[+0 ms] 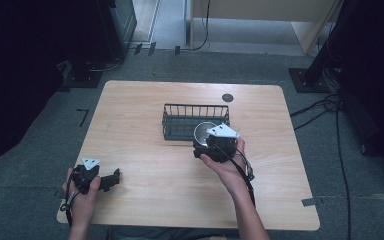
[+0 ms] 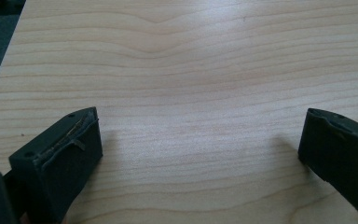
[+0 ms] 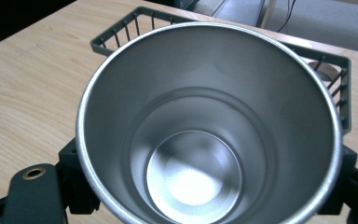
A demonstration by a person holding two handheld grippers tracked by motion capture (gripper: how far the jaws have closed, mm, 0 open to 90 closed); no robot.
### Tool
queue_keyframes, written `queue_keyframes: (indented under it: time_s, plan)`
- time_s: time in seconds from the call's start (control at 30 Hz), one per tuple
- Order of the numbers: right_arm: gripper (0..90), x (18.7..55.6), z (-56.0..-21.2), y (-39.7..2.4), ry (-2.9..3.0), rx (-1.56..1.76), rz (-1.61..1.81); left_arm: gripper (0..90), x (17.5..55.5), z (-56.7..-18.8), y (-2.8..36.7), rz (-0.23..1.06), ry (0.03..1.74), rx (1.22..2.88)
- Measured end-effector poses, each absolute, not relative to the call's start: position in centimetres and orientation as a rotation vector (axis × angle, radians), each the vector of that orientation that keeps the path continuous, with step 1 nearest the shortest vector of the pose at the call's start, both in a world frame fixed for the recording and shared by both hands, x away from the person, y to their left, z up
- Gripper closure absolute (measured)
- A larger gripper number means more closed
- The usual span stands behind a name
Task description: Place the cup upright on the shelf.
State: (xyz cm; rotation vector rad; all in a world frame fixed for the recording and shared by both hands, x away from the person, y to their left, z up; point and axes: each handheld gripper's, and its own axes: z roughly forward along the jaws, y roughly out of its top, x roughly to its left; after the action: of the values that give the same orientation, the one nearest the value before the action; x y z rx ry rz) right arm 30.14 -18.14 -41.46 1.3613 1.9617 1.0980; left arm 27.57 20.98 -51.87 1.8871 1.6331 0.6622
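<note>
My right hand-held gripper (image 1: pixel 206 141) is clamped on a steel cup (image 3: pixel 209 126), one jaw on either side of its wall, and I hold it at the near edge of the wire basket (image 1: pixel 196 121). That is the relation that matters: the basket lies straight ahead of the cup, on the far side, its long axis running across the desk (image 1: pixel 145 165) from left to right. The cup stands roughly upright, mouth up, its rim overlapping the basket's near right corner in the high view. My guess is that the cup belongs in the basket, so the move would be a short carry forward over the near rail.

My left hand-held gripper (image 1: pixel 111 180) rests near the front left of the desk, well apart from cup and basket, jaws spread wide with nothing but bare wood between them. The right hand is plainly the nearer one.

The right gripper view looks down into the cup: empty, and past its rim a small round thing (image 3: pixel 325 70) sits in the basket's far corner. The high view does not resolve that, but it gives the basket's whole outline.
</note>
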Motion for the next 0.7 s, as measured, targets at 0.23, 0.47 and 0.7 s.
queue_keyframes:
  time_s: [0.23,0.47,0.7]
  plan:
    - [18.1,31.1,-40.7,-18.0,1.956,1.35,1.1,0.0,27.6,-51.9,21.0,0.662,1.633,1.887]
    - [18.1,32.6,-39.7,-18.0,1.917,1.347,1.103,0.0,27.6,-51.9,21.0,0.662,1.633,1.887]
    - [18.1,34.0,-39.5,-18.0,1.889,1.351,1.102,0.0,27.6,-51.9,21.0,0.662,1.632,1.888]
